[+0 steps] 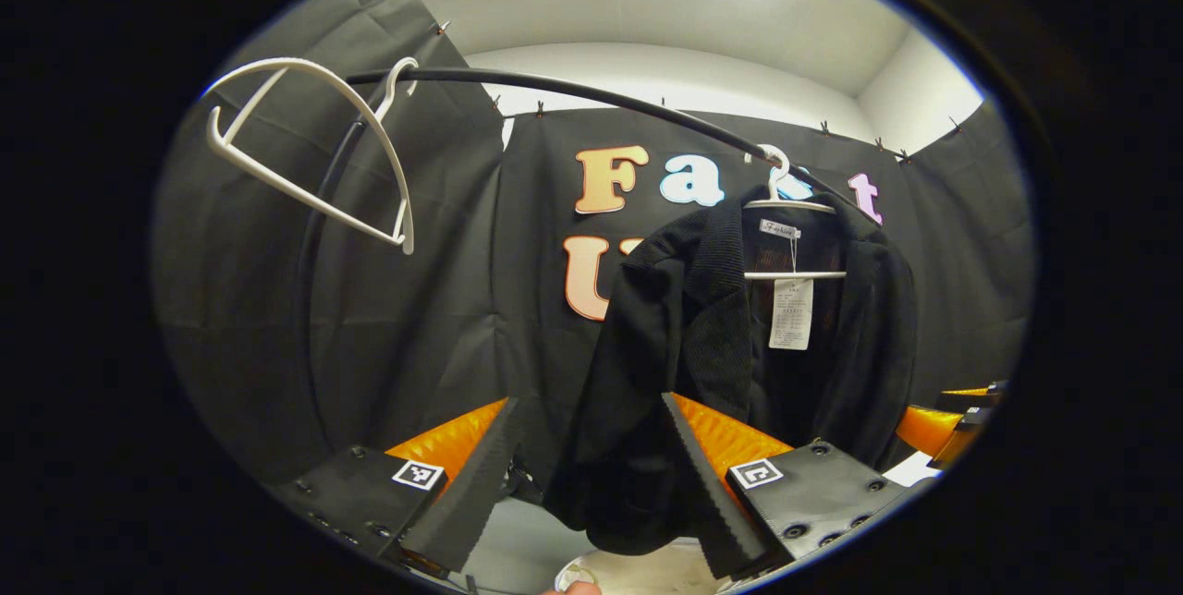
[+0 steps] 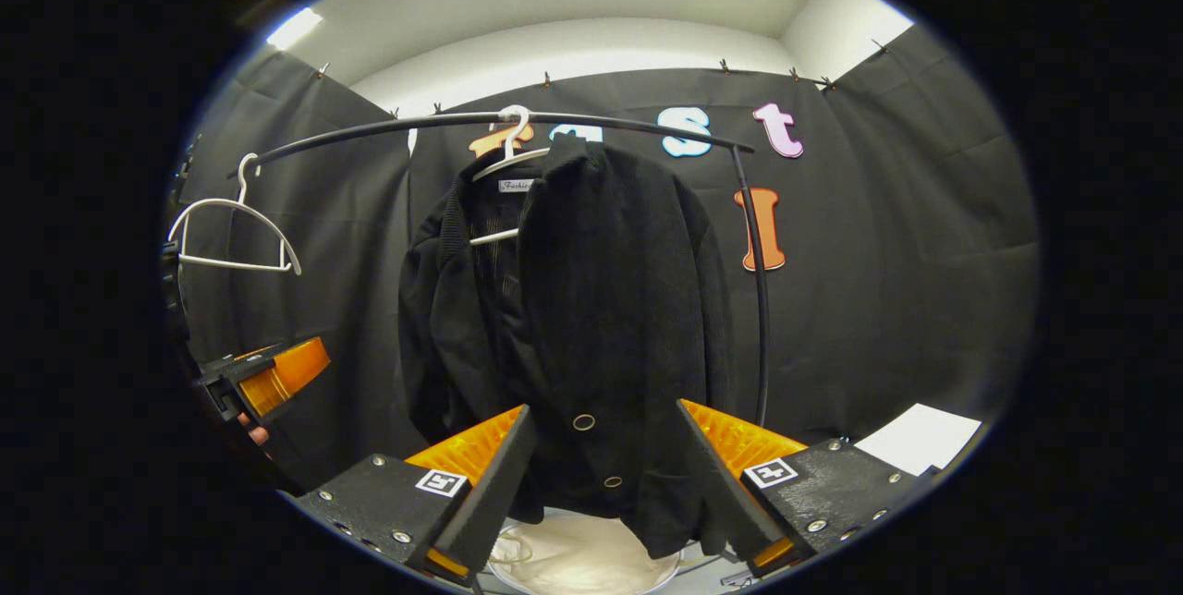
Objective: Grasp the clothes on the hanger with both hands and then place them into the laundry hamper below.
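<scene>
A black jacket (image 1: 665, 327) (image 2: 601, 299) hangs on a white hanger (image 1: 793, 204) (image 2: 506, 161) from a black curved rail (image 1: 591, 94) (image 2: 416, 124). A paper tag dangles inside its collar. My left gripper (image 1: 588, 403) is open in front of the jacket's lower left front, and the hem shows in the gap between its fingers. My right gripper (image 2: 603, 407) is open too, facing the buttoned lower front. Neither gripper presses on the cloth. Below the jacket sits the white laundry hamper (image 1: 647, 572) (image 2: 573, 558), partly hidden by the fingers.
An empty white hanger (image 1: 314, 151) (image 2: 231, 235) hangs at the rail's left end. The rail's upright post (image 2: 760, 299) stands just right of the jacket. A white sheet (image 2: 920, 438) lies low at the right. The other gripper shows at each view's edge (image 1: 961, 415) (image 2: 268, 378).
</scene>
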`<action>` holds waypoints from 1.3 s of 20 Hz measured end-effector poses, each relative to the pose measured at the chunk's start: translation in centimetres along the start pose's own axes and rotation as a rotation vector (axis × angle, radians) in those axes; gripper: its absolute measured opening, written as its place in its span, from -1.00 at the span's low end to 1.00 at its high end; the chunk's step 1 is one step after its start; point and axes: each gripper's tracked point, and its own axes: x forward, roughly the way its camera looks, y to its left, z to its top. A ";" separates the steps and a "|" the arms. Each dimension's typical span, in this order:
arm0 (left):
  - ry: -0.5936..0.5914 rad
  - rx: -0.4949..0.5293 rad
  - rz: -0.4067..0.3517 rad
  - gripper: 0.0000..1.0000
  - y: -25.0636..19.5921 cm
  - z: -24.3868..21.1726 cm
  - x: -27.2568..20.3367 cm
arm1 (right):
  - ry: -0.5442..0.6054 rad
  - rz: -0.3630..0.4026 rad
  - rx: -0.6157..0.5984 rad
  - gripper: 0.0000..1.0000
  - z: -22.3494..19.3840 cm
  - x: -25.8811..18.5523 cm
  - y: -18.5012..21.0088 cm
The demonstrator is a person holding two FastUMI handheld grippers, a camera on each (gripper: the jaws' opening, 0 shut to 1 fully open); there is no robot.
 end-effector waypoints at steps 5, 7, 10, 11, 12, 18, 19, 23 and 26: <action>0.009 -0.001 0.000 0.94 0.1 -0.2 -0.1 | 0.005 0.007 0.001 0.87 -0.4 0.7 0.7; 0.011 0.001 -0.003 0.94 0.1 -0.1 -0.1 | 0.020 0.022 0.002 0.87 -1.1 1.5 1.5; 0.009 0.010 0.011 0.94 0.8 -0.1 -0.7 | 0.030 0.035 -0.002 0.87 -2.1 3.0 3.0; 0.010 0.008 0.016 0.94 1.0 -0.2 -1.0 | 0.034 0.042 -0.020 0.87 -2.4 4.0 3.4; 0.014 0.002 0.018 0.86 1.2 -0.3 -1.1 | 0.035 0.048 -0.037 0.87 -2.6 5.0 3.9; 0.023 0.012 0.072 0.94 3.5 -0.7 -2.2 | 0.026 -0.005 -0.102 1.00 -3.0 12.3 3.8; 0.029 0.012 0.080 0.86 3.8 -1.0 -2.4 | 0.030 -0.017 -0.118 1.00 -3.2 13.4 3.6; 0.025 0.013 0.122 0.86 5.5 -1.2 -2.8 | 0.025 -0.106 -0.203 1.00 -3.6 15.8 1.5; 0.034 0.026 0.146 0.86 6.5 -1.7 -3.0 | 0.026 -0.126 -0.219 0.53 -3.3 16.4 1.0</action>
